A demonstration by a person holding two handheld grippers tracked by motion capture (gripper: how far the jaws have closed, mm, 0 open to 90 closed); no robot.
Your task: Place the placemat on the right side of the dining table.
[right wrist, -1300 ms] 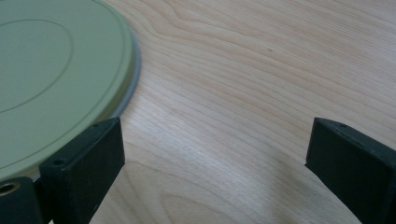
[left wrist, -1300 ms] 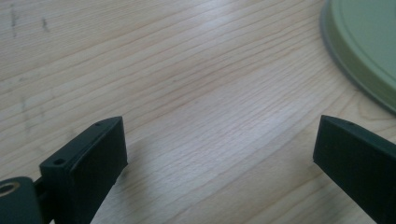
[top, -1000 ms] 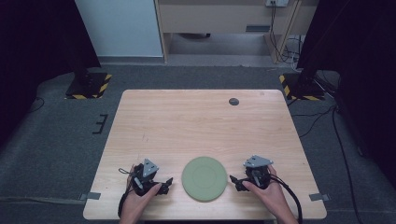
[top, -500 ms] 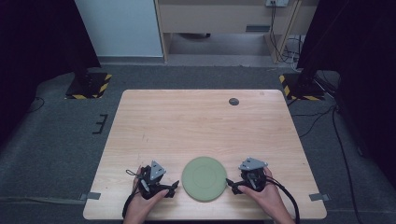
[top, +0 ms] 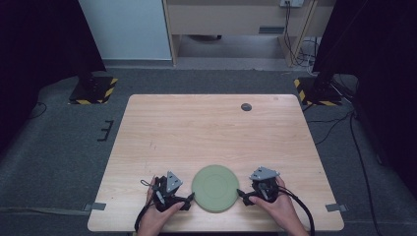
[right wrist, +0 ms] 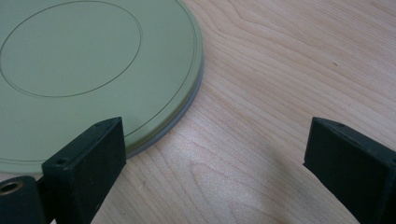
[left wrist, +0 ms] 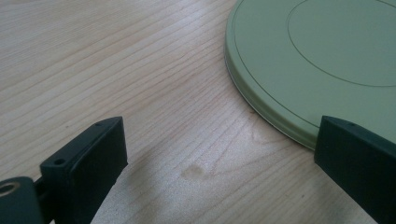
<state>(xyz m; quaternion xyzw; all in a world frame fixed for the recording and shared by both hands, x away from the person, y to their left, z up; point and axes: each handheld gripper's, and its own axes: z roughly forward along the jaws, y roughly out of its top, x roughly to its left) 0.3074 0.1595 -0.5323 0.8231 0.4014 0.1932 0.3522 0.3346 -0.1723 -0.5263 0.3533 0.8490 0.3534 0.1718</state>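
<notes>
A flat round green plate [top: 215, 188] lies upside down on the wooden table [top: 211, 132], near its front edge. My left gripper [top: 188, 198] rests on the table just left of the plate [left wrist: 322, 60], open, with its right jaw over the plate's rim. On the other side my right gripper [top: 242, 193] is open too, and its left jaw overlaps the rim of the plate [right wrist: 88, 70]. Both grippers point inward at the plate, and nothing is held between their jaws.
A small dark round disc [top: 246, 106] lies near the table's far edge, right of centre. Grey carpet surrounds the table, with black stand bases [top: 93, 88] at the far corners. Bare wood stretches behind the plate.
Both grippers have slid toward the front edge and turned inward, closing in on the plate's left and right rims. The plate has not moved.
</notes>
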